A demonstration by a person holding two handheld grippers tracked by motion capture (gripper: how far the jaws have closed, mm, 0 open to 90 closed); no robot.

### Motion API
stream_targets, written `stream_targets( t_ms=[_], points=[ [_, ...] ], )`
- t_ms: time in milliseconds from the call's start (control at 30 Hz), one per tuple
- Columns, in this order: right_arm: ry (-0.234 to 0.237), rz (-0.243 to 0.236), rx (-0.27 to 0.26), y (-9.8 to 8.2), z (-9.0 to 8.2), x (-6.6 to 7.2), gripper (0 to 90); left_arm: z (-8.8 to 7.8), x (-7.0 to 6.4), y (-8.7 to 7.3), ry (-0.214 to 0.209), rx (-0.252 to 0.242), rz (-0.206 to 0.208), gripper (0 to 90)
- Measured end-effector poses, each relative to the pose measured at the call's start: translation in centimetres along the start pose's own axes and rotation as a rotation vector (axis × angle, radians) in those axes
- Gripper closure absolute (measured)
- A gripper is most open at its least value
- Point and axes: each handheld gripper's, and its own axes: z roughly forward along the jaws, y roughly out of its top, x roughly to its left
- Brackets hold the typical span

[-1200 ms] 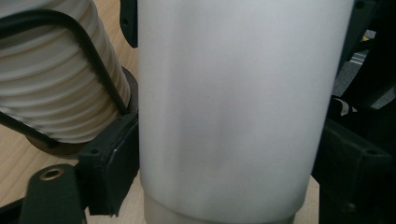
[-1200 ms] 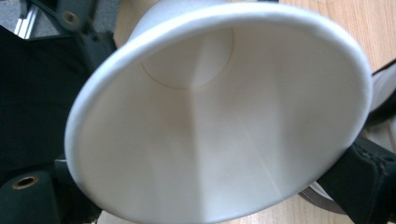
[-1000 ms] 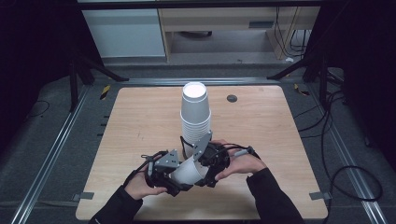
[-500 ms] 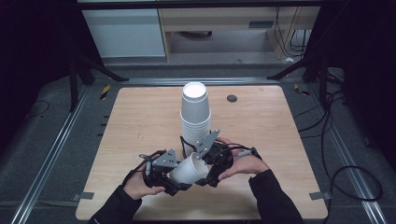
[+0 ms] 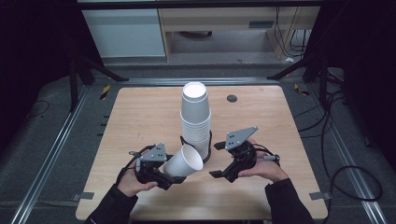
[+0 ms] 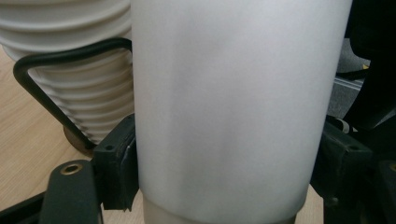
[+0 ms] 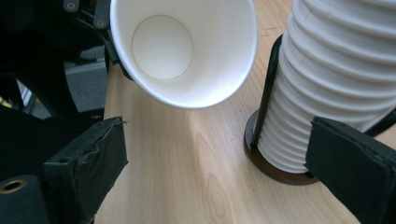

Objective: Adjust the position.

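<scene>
A tall stack of white paper cups (image 5: 195, 119) stands mouth-down in a black wire holder (image 5: 208, 144) at the middle of the wooden table (image 5: 140, 116). In front of it, my left gripper (image 5: 172, 170) is shut on a single white cup (image 5: 184, 161), tilted with its mouth up and to the right. The left gripper view has this cup (image 6: 233, 116) between the jaws and the stack (image 6: 70, 70) behind it. My right gripper (image 5: 213, 160) is open just right of the stack's foot, holding nothing. Its view looks into the single cup (image 7: 182, 46), with the stack (image 7: 336, 84) close to its right pad (image 7: 350, 163).
A small dark round disc (image 5: 232, 98) lies on the table at the back right. The holder's round base (image 7: 275, 170) rests on the wood. Metal rails (image 5: 60, 140) run along both sides of the table, and cables (image 5: 345, 177) lie on the floor at right.
The right gripper has drawn away to the right from the single cup and now stands apart from it, open. The left gripper keeps the cup, tilted, slightly farther left.
</scene>
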Motion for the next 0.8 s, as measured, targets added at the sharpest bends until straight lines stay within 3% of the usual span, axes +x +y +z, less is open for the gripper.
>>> stream_targets(
  t_ms=[267, 333, 400, 800],
  points=[
    [-0.003, 0.053, -0.088, -1.4, 0.1, 0.9, 5.6, 0.9, -0.5, 0.1, -0.014, -0.020, 0.006, 22.1],
    [-0.019, 0.058, -0.086, -1.3, 0.2, 0.9, 5.6, 1.2, -0.6, 0.2, -0.020, -0.016, 0.010, 22.1],
    [0.002, 0.070, -0.106, -1.3, 0.4, 1.0, 5.5, 1.5, -0.7, 0.2, -0.022, -0.015, 0.011, 22.1],
    [0.042, 0.072, -0.088, -0.8, 2.7, 1.3, 4.9, 2.5, -1.4, 0.4, -0.026, -0.008, 0.026, 22.1]
  ],
)
